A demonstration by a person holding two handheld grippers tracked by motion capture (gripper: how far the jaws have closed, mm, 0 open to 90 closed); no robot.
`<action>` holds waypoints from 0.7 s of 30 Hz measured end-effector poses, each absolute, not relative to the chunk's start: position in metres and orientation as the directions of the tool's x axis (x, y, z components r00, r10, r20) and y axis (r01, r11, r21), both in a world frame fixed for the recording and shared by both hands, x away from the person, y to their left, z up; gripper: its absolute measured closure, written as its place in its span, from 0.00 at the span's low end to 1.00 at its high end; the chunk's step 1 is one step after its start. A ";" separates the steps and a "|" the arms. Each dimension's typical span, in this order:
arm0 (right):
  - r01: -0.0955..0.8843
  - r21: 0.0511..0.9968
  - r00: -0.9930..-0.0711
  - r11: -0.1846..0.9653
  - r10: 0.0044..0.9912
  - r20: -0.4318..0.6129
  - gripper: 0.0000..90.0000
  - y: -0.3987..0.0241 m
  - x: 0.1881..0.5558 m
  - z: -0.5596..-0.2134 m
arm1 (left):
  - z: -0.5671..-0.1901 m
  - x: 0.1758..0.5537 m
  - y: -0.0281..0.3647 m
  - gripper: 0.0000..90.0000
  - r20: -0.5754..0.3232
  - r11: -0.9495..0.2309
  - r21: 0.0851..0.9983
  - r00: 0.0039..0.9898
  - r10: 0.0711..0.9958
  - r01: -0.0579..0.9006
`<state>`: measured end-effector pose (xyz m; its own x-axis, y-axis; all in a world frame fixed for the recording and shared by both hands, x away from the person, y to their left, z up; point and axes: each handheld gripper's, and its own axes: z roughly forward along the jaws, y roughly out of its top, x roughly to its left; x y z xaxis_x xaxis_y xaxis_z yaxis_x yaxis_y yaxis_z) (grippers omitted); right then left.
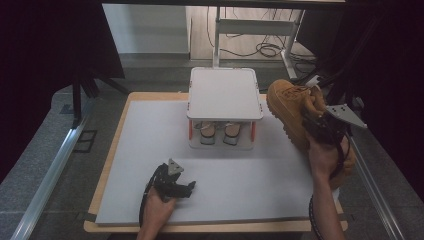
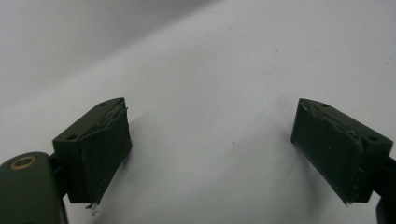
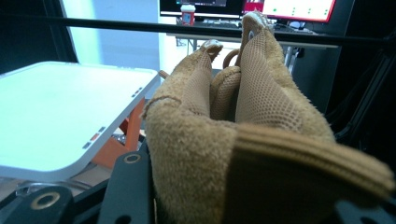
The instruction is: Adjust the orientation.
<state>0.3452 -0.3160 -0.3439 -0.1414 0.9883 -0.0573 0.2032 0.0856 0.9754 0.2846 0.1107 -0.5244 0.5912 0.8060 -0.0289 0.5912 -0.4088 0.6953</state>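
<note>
A tan suede boot hangs in the air over the table's right side, sole toward the rack. My right gripper is shut on its collar. In the right gripper view the boot's open collar and tongue sit close in front of the camera and hide the jaws. My left gripper lies on the white mat near the front edge. It is open, and bare mat lies between its black pads.
A white two-level rack with orange posts stands at the back middle of the mat, with a pair of shoes on its lower level. More tan material shows behind my right hand. Metal rails run along both table sides.
</note>
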 end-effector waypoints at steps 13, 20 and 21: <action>0.158 0.985 -0.150 0.070 0.988 -0.046 0.61 -0.314 0.344 -0.321 | -0.524 0.285 0.111 0.13 -0.027 -0.413 0.693 0.593 0.805 0.591; 0.140 0.988 -0.163 0.069 0.986 -0.045 0.61 -0.307 0.344 -0.312 | -0.524 0.285 0.111 0.13 -0.027 -0.412 0.693 0.593 0.805 0.591; 0.140 0.988 -0.166 0.067 0.985 -0.043 0.61 -0.306 0.344 -0.311 | -0.524 0.285 0.111 0.13 -0.027 -0.412 0.694 0.593 0.805 0.591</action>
<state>0.3436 -0.3057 -0.3108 -0.1659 0.9852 -0.0430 0.1396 0.0667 0.9880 0.2847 0.1110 -0.5243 0.5929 0.8048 -0.0268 0.5908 -0.4122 0.6936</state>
